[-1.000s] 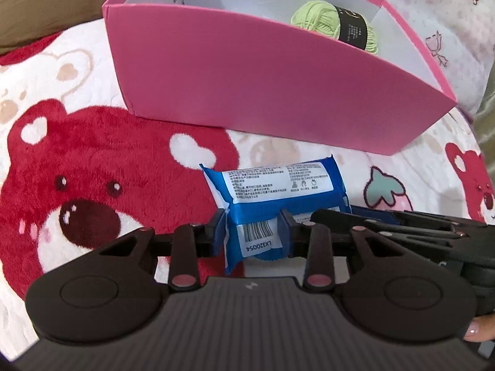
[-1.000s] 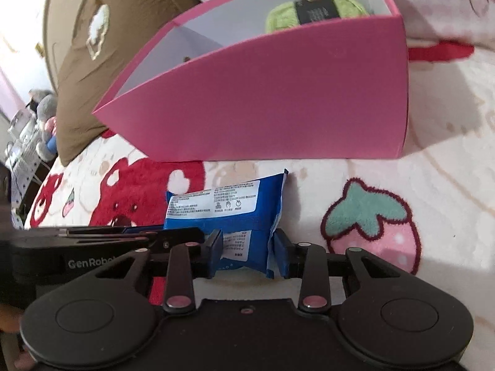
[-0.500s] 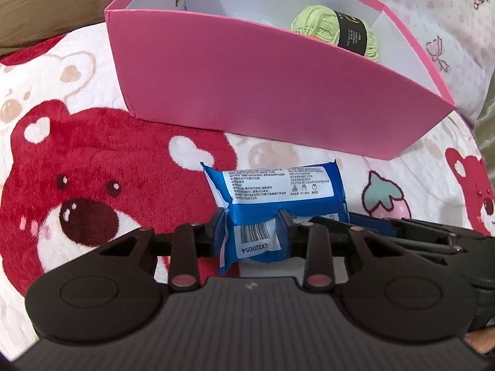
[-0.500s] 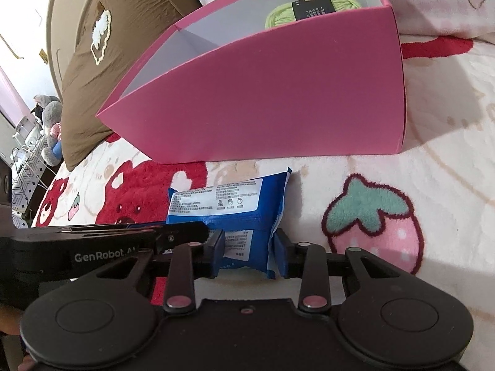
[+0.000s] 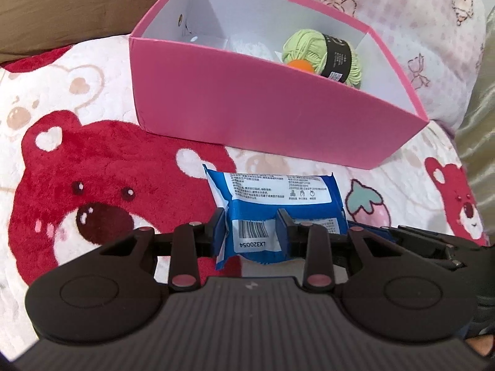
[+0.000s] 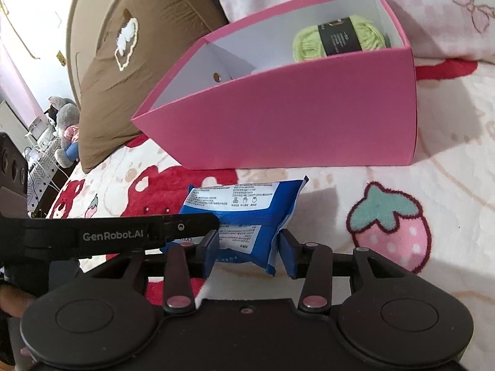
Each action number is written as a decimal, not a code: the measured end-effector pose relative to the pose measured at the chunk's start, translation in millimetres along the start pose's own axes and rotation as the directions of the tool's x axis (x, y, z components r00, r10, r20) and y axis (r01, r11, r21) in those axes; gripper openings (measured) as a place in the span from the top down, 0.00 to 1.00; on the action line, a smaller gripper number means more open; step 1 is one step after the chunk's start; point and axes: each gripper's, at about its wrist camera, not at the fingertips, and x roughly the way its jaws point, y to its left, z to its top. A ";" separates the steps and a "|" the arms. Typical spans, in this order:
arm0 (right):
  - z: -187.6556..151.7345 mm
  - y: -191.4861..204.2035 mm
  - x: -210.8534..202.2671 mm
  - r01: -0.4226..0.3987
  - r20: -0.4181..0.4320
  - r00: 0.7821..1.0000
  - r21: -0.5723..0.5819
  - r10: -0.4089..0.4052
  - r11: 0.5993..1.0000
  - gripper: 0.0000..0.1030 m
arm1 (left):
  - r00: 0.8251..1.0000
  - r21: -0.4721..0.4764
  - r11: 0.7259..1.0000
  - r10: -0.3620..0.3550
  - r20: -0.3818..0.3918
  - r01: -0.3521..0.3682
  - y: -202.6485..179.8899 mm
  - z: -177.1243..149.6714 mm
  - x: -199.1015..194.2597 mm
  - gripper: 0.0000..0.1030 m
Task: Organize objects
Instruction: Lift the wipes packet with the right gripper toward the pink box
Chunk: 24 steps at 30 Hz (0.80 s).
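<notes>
Left claw clamped on the near end of the blue packet, 1 pad on either side of the barcode flap, wrapper pinched and creased between them. Right claw slackened: jaws just opening, now apart, the same packet between them at its other end, the pad on the left close against the wrapper, a sliver of gap at the pad on the right. Seen from the right wrist, the left claw reaching in from the left edge, tip at the packet's corner; seen from the left wrist, the right claw coming in from the right, just beside the packet. Packet lying printed side up over the bear blanket, short of the pink box and not touching it; hard to tell whether resting on the blanket or raised a little. Box open at the top, white inside, standing on the blanket beyond the packet. Inside, toward the right end, 1 ball of green yarn with a black band, and an orange thing tucked against it. Brown pillow leaning behind the box on the left.
</notes>
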 end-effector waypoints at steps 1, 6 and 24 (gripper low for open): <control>-0.5 2.3 -1.7 0.002 0.001 1.000 -0.007 -0.002 1.000 0.50 | 1.000 0.000 1.000 -0.015 -0.001 0.015 0.2 -0.7 -2.8 0.69; -9.6 22.9 -9.8 0.052 0.021 0.999 -0.082 -0.050 0.995 0.42 | 1.000 0.072 0.997 -0.008 0.018 0.007 -9.1 -7.2 -18.6 0.69; -24.2 89.9 -54.9 0.181 0.154 0.977 -0.240 -0.147 0.954 0.38 | 0.994 0.073 0.993 -0.098 0.046 0.094 -5.8 -9.7 -82.3 0.68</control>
